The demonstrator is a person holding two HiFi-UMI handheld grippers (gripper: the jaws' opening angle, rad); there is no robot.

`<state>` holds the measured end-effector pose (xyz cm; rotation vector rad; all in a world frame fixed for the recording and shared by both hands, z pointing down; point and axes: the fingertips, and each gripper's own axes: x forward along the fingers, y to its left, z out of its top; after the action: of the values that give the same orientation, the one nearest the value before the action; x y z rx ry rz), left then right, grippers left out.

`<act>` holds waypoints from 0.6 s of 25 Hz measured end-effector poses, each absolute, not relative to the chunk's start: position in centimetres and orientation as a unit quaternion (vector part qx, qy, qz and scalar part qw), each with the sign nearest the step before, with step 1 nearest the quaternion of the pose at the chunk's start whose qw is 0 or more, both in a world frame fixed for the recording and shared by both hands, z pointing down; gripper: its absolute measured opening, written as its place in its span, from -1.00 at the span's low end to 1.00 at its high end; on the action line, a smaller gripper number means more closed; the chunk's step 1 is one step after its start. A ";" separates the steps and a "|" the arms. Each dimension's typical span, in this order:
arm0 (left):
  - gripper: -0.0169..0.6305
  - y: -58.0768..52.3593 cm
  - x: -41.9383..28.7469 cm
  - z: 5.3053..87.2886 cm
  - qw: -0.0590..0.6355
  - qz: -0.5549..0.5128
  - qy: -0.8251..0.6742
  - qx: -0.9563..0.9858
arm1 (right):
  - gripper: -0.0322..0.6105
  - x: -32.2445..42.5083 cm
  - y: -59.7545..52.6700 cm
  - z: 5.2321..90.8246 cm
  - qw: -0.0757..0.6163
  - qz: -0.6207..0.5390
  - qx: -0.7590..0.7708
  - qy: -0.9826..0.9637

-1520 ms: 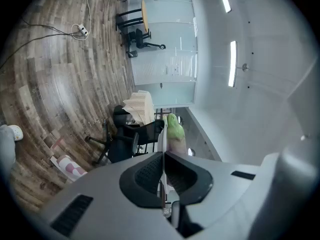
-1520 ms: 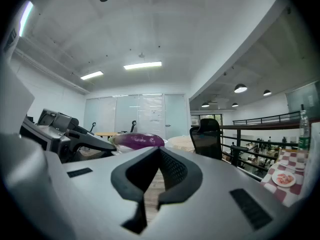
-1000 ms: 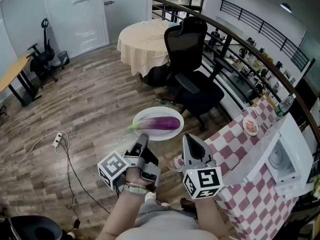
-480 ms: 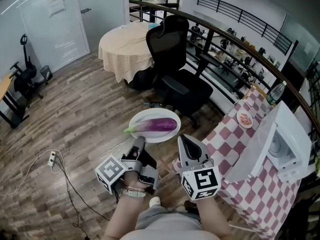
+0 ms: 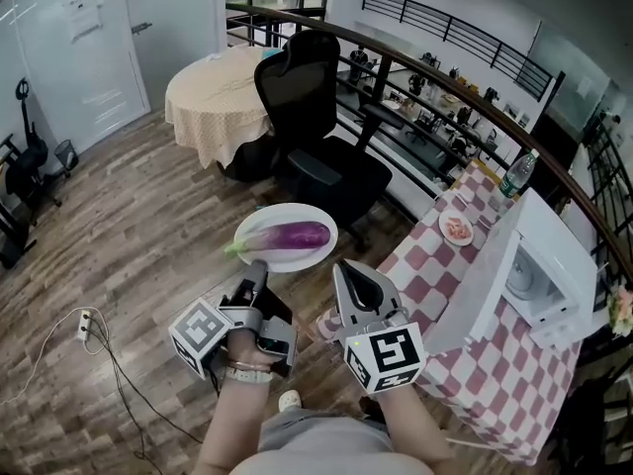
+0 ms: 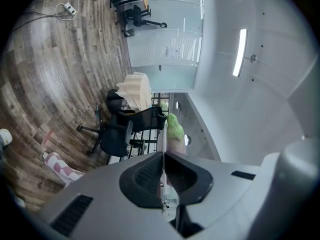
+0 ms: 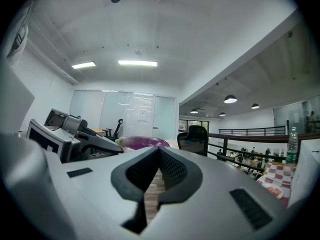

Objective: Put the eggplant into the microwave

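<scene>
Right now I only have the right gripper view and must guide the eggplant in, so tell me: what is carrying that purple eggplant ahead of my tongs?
Observer: The eggplant lies on a white plate, and the left tongs are clamped on the plate's near rim.
Operator: Good. Is the microwave ready to take it?
Observer: The microwave stands on the checkered table at the person's right, and its door is swung wide open.
</scene>
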<state>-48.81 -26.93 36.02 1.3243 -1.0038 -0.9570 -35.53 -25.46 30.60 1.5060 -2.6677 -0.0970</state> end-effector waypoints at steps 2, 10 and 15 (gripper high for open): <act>-0.90 -26.9 -47.8 35.6 0.574 -0.411 -0.427 0.565 | -0.82 -34.4 -25.2 30.3 0.034 -0.031 0.493 -0.869; -0.90 -25.7 -43.2 33.9 0.578 -0.407 -0.410 0.576 | -0.82 -30.3 -23.5 29.4 0.022 -0.034 0.499 -0.865; -0.90 -24.9 -40.1 33.0 0.586 -0.398 -0.395 0.585 | -0.82 -28.0 -22.8 28.7 0.011 -0.038 0.507 -0.861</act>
<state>-40.12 -24.86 33.03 1.3640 -0.9199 -0.9268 -27.99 -22.77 28.69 1.5802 -2.6862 -0.1170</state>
